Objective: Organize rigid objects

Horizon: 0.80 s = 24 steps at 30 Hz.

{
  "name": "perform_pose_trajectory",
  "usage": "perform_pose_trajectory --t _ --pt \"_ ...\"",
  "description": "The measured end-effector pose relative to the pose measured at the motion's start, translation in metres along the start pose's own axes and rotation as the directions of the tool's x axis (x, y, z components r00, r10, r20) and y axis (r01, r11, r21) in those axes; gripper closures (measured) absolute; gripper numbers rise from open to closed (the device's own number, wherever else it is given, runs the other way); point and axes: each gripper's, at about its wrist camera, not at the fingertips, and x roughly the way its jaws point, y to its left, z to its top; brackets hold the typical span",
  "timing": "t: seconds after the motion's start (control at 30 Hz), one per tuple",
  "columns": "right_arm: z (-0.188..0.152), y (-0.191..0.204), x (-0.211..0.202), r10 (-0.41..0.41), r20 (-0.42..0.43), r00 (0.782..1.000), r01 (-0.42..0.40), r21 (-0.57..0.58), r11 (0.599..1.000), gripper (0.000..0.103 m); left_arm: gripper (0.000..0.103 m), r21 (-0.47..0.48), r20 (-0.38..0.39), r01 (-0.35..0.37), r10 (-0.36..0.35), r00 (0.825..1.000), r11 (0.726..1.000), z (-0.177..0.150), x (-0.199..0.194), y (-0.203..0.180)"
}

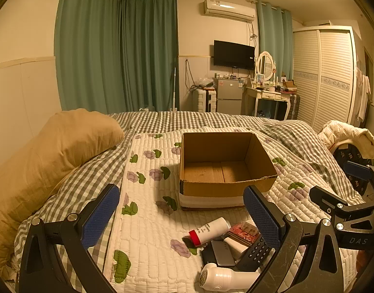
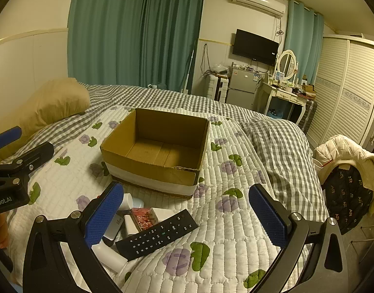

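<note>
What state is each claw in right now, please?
Left claw: open, holding nothing.
Right claw: open, holding nothing.

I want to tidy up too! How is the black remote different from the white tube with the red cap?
The remote is black, flat and covered in buttons; the tube is white, round and smooth, with a red cap. The remote rests partly on other things in the pile, while the tube lies at the pile's edge on the quilt. Both lie outside the empty cardboard box, and neither open gripper holds them.

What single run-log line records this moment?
left gripper open | right gripper open | cardboard box empty | remote control on quilt
</note>
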Motion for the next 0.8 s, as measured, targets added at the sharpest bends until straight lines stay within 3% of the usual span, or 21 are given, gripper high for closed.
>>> perform_pose_trajectory --t 0.27,0.43,0.57,0.63,0.8 --pt "-0.001 0.006 0.000 0.021 0.001 1.000 -0.021 -0.020 1.000 0.000 0.000 0.003 -0.001 -0.002 0.002 1.000 1.000 0.000 0.000 0.000" --pt "-0.010 0.025 0.018 0.168 -0.083 0.982 -0.175 -0.084 0.981 0.000 0.000 0.021 -0.071 -0.042 0.043 0.997 0.999 -0.020 0.009 0.014" --pt "-0.035 0.054 0.053 0.265 -0.239 0.934 -0.301 -0.131 0.944 0.005 0.000 0.012 -0.171 -0.068 0.069 0.983 0.998 -0.042 0.022 0.031" --pt "-0.050 0.072 0.070 0.314 -0.320 0.894 -0.376 -0.151 0.914 0.012 0.000 0.025 -0.209 -0.084 0.087 0.974 0.996 -0.053 0.027 0.035" --pt "-0.083 0.107 0.095 0.394 -0.458 0.797 -0.512 -0.165 0.843 0.017 0.000 0.038 -0.260 -0.110 0.116 0.959 0.993 -0.066 0.035 0.043"
